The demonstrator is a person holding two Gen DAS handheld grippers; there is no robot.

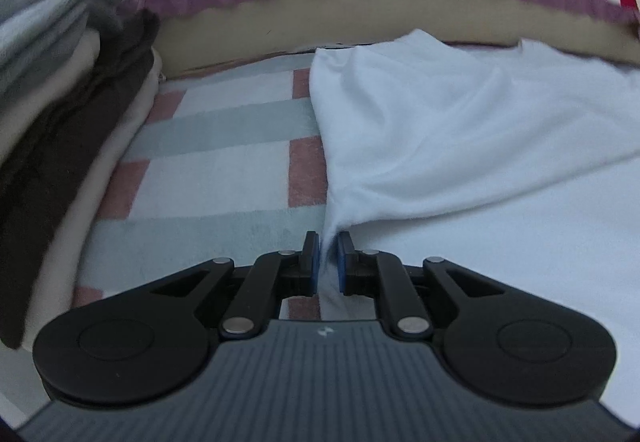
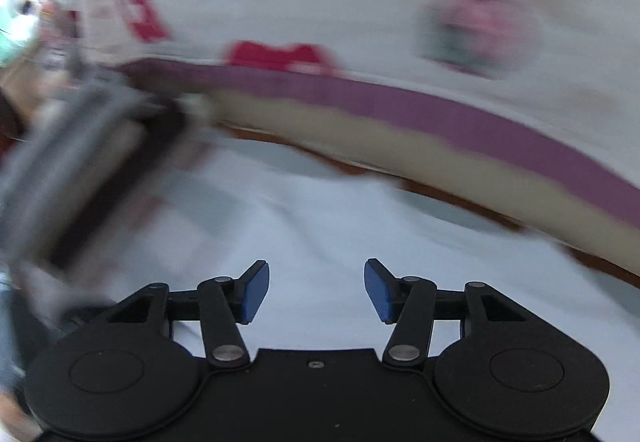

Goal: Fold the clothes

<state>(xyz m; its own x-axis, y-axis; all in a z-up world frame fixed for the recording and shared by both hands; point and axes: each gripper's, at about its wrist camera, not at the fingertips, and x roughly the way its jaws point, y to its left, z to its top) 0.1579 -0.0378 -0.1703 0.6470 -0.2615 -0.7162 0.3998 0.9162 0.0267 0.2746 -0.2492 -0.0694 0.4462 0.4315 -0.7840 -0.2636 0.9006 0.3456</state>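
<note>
The white garment (image 1: 460, 130) lies spread over the right half of the left wrist frame, on a checked blanket (image 1: 224, 162). At far left sits a stack of folded clothes (image 1: 68, 114). At bottom centre the left gripper (image 1: 329, 258) is clenched on a pinched fold of the garment's edge. In the right wrist frame, the right gripper (image 2: 317, 290) hangs released above the white cloth, nothing between its pads.
</note>
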